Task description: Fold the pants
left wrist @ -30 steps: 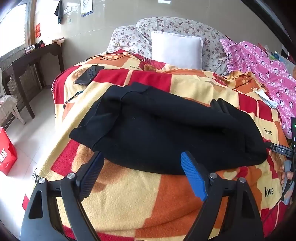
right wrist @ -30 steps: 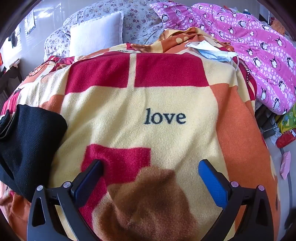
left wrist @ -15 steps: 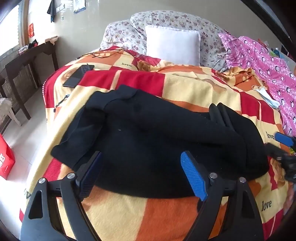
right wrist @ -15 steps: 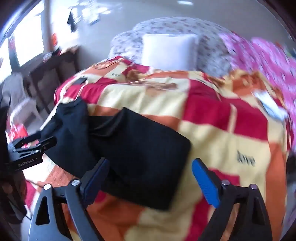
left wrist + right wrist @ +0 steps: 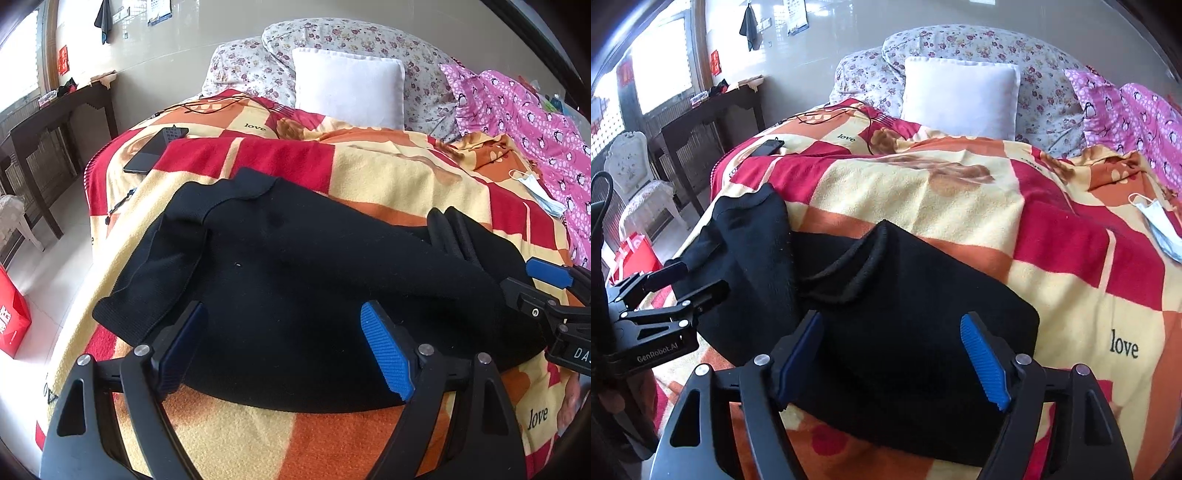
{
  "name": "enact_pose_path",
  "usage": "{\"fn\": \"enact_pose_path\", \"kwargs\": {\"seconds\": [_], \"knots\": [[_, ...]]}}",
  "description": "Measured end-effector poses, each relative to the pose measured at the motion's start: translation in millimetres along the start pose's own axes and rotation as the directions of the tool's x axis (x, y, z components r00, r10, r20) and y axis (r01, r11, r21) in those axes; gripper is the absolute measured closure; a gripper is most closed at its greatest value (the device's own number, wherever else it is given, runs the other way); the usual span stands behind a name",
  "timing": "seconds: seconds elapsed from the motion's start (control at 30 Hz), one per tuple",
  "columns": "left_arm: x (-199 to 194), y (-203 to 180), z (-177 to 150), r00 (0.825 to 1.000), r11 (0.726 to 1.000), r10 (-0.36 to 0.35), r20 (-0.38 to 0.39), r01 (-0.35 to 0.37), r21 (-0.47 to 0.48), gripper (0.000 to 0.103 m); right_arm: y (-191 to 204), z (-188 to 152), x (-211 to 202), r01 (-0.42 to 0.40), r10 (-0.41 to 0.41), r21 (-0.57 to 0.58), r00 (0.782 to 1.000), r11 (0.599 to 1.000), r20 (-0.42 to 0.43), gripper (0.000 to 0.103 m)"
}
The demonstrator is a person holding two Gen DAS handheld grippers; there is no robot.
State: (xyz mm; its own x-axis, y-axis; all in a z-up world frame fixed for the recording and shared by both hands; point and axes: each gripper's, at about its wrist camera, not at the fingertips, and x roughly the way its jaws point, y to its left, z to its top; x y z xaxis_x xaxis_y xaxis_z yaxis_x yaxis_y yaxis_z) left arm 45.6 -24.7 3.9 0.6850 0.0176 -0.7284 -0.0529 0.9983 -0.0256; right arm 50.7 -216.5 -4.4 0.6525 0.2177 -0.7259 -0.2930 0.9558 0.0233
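Note:
Black pants [image 5: 295,280] lie across the red, yellow and orange blanket [image 5: 388,173], folded lengthwise, leg ends at the left and waistband at the right. My left gripper [image 5: 280,347] is open and empty, just above the near edge of the pants. My right gripper [image 5: 892,358] is open and empty over the waistband end of the pants [image 5: 923,306]. The right gripper also shows at the right edge of the left wrist view [image 5: 546,291], and the left gripper at the left of the right wrist view [image 5: 690,280].
A white pillow [image 5: 347,92] and floral pillows lie at the bed head. A pink penguin quilt [image 5: 535,122] lies on the right, a face mask [image 5: 535,192] beside it. A phone [image 5: 155,151] and cables lie at the far left. A dark table [image 5: 55,122] stands by the wall.
My right gripper swung left from the bare blanket to over the waistband end of the pants. My left gripper moved forward to the pants' near edge.

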Motion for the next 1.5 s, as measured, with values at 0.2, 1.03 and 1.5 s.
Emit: {"fn": "enact_pose_path", "kwargs": {"seconds": [0.2, 1.03, 1.5], "knots": [[-2, 0, 0, 1.000, 1.000, -0.008, 0.011, 0.008, 0.000, 0.018, -2, -2, -1, -0.004, 0.004, 0.015, 1.000, 1.000, 0.001, 0.025], [19, -26, 8, 0.999, 0.998, -0.036, -0.025, 0.038, 0.054, 0.018, -28, 31, 28, -0.076, 0.074, 0.110, 0.997, 0.991, 0.024, 0.097], [18, -28, 11, 0.999, 0.998, -0.038, -0.028, 0.040, 0.050, 0.018, -188, -51, -63, 0.204, -0.217, 0.391, 0.976, 0.898, -0.011, 0.090]]}}
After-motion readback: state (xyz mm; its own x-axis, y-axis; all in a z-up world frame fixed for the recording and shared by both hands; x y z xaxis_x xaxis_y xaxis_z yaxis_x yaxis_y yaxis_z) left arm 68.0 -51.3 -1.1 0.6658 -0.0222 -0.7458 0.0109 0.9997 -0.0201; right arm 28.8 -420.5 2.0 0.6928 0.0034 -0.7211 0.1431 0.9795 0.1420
